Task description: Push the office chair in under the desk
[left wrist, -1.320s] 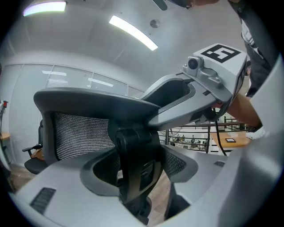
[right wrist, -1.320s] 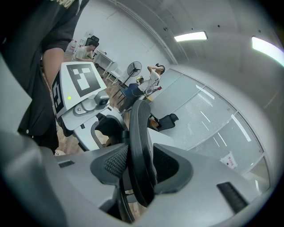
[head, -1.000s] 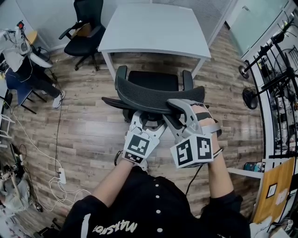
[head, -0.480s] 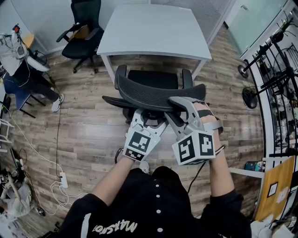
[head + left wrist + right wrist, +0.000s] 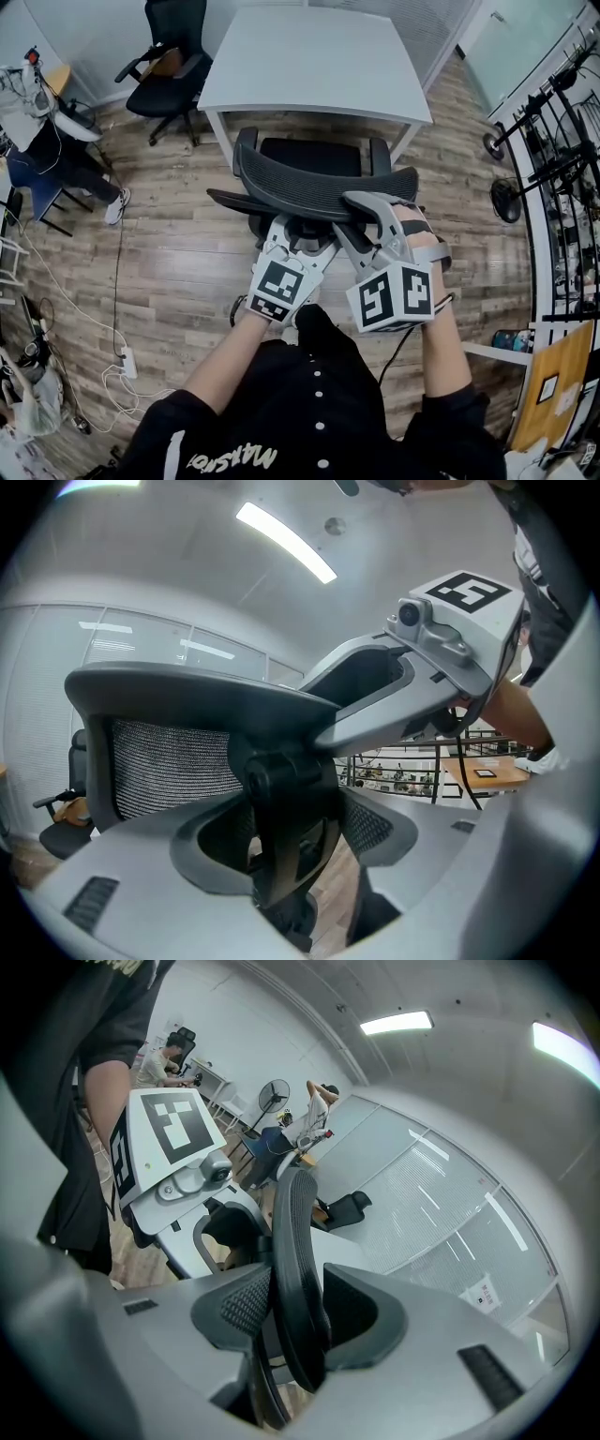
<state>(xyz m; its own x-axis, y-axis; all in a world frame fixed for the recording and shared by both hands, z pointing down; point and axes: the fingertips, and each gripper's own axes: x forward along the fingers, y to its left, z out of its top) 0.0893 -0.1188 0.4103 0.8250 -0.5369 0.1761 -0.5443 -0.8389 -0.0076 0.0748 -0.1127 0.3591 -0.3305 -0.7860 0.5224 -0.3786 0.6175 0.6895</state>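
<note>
Head view: left gripper (image 5: pixel 302 234) clamps the office chair (image 5: pixel 319 192) by its spine, right gripper (image 5: pixel 370 214) bites its backrest rim, facing the desk (image 5: pixel 309 56).

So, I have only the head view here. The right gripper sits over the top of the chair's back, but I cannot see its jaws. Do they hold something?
Observer: Yes. In the right gripper view, the right gripper has the top edge of the mesh backrest between its jaws, and both pads lie against it.
Operator: And the left one? For me its front end is hidden under the back.
Observer: In the left gripper view, the left gripper has the dark back support, the post behind the mesh, between its jaws. Both jaws sit close against its sides.
</note>
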